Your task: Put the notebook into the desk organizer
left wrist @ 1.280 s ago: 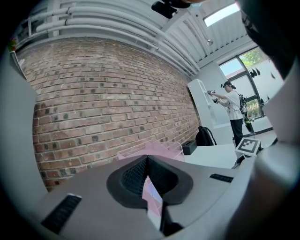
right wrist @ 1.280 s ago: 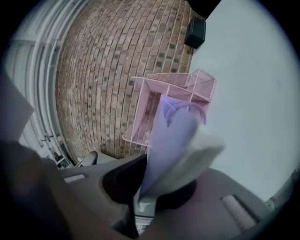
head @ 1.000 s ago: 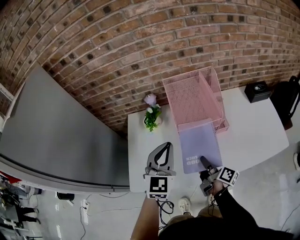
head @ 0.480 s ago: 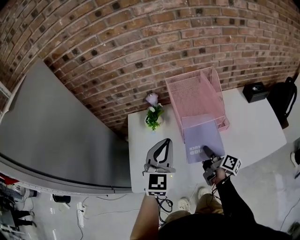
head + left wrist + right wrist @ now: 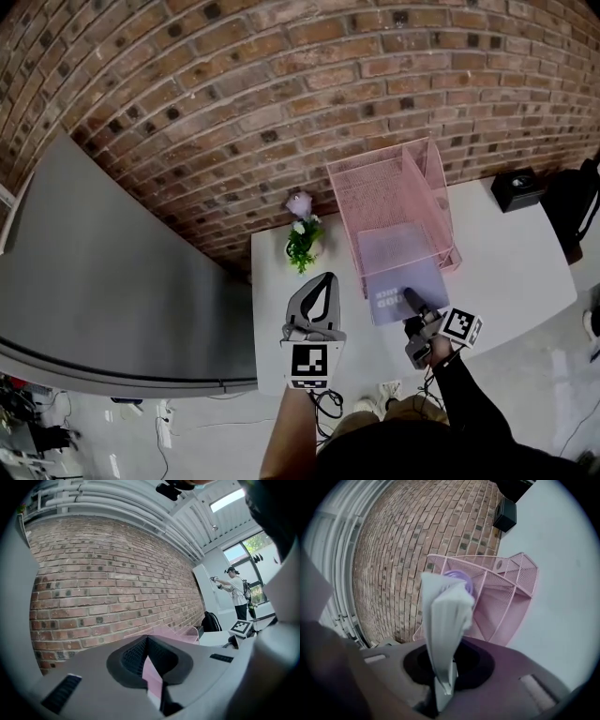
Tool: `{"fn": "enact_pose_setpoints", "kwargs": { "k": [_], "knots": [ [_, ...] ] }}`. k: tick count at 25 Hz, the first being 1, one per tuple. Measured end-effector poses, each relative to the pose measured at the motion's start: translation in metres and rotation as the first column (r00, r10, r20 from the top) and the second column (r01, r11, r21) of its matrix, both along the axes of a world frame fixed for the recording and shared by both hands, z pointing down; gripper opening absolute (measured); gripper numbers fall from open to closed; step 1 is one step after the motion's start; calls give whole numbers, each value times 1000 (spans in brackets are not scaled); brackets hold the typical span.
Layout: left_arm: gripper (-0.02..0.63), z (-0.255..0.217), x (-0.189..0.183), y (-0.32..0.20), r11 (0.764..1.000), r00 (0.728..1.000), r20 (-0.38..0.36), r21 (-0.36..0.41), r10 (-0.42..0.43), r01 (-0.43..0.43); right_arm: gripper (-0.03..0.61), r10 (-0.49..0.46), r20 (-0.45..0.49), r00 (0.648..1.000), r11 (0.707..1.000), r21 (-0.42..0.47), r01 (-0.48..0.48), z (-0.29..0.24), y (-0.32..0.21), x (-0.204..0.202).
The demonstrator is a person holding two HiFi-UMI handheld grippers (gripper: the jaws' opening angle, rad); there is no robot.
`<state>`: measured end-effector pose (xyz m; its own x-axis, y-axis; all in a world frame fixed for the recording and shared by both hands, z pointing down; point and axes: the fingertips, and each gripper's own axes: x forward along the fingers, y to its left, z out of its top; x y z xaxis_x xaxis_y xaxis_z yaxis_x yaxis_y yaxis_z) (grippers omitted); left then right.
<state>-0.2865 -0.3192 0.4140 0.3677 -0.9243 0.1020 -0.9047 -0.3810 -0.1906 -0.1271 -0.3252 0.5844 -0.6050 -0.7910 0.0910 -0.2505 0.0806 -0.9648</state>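
Observation:
A pink wire-mesh desk organizer stands at the back of the white table, against the brick wall. The lavender notebook lies flat with its far part inside the organizer's bottom tier and its near end sticking out. My right gripper is shut on the notebook's near edge. In the right gripper view the notebook runs edge-on from the jaws toward the organizer. My left gripper hovers left of the notebook, shut and holding nothing; the left gripper view shows its jaws closed.
A small potted plant with a purple flower stands left of the organizer. A black box and a black bag sit at the far right. A large grey slab fills the left. A person stands far off.
The right gripper has pushed the notebook forward, so more of it now lies inside the organizer. The left gripper has stayed about where it was.

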Motion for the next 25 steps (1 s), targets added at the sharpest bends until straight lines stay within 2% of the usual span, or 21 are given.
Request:
{"fn": "enact_pose_setpoints", "kwargs": {
  "k": [5, 7, 11, 25],
  "knots": [
    [9, 4, 13, -21, 1000, 1000, 6, -8, -11, 12, 29, -32, 17, 999, 999, 29, 31, -5, -19, 1],
    [9, 6, 18, -28, 1000, 1000, 11, -12, -15, 15, 29, -44, 57, 997, 997, 62, 41, -14, -26, -2],
    [9, 8, 24, -36, 1000, 999, 28, -15, -24, 24, 29, -45, 52, 998, 998, 47, 42, -10, -36, 1],
    [9, 6, 12, -37, 998, 997, 54, -19, -54, 55, 31, -4, 71, 997, 997, 81, -2, -15, -77, 2]
  ]
}}
